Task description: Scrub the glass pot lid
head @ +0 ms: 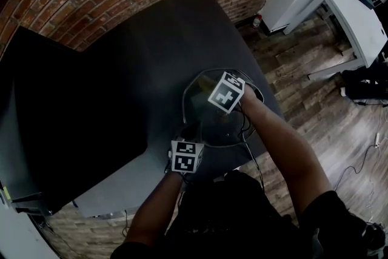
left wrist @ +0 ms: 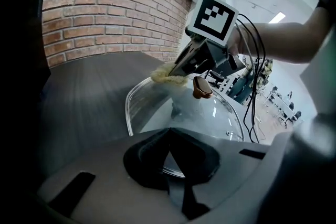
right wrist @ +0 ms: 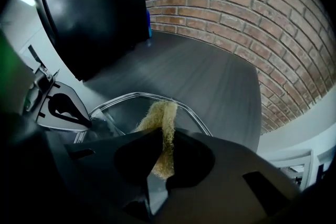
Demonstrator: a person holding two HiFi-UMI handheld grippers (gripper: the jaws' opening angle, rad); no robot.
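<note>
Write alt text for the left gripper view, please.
The left gripper's tongs are shut on the near rim of a glass pot lid on a dark table. At the lid's far edge, beside its brown knob, the right gripper presses a yellow scouring pad onto the glass; a brick wall stands behind.

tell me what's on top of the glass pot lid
A brown knob at the glass pot lid's centre, and a yellowish scrub pad held at the far rim by the right hand-held gripper. The left hand-held gripper clamps the near rim, covering that spot.
</note>
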